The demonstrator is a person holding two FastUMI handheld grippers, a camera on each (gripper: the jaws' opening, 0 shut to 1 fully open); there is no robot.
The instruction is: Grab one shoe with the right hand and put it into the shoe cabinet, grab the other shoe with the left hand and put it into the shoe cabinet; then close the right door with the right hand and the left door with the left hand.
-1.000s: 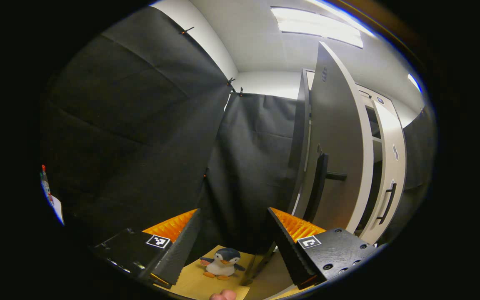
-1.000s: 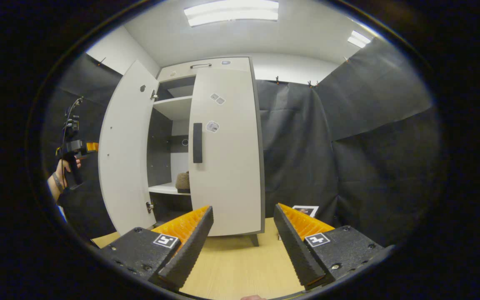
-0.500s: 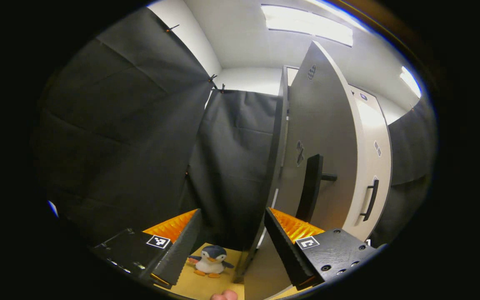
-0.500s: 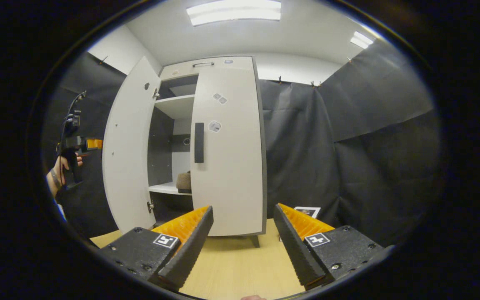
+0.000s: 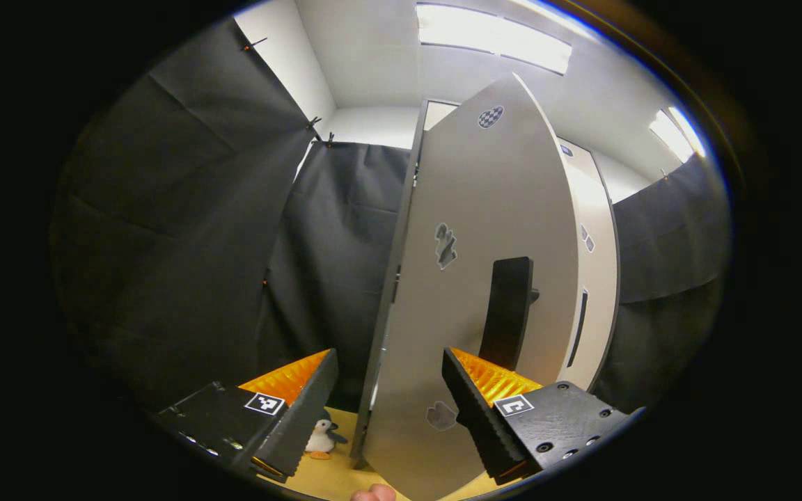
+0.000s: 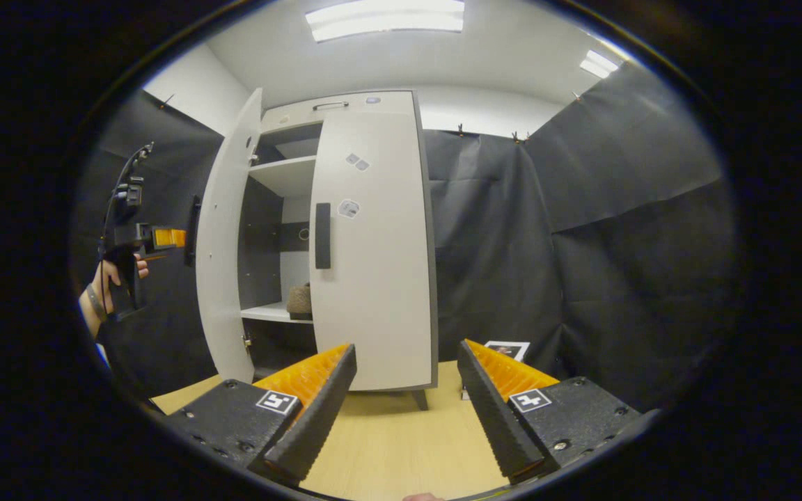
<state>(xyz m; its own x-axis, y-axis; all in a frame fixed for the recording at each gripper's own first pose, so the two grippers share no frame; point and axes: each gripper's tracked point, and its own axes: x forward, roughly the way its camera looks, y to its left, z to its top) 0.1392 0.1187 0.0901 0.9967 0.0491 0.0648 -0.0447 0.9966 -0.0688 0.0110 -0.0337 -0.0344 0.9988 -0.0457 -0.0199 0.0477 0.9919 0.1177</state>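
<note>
Now both tongs gape empty, left tongs (image 5: 388, 396) straddling the left door (image 5: 470, 278) edge, right tongs (image 6: 406, 390) touching nothing.

Matt, smooth doors (image 6: 373, 264) on the cabinet (image 6: 335, 106); pale wood-look floor (image 6: 401, 445); dull creased cloth wall (image 6: 582, 229); a plush penguin (image 5: 319, 439).

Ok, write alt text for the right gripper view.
A tall pale shoe cabinet stands on a wooden floor, right door shut, left door ajar, a shoe on its shelf. The open right claw frames the bottom; a hand holds the left claw beside the left door.
</note>
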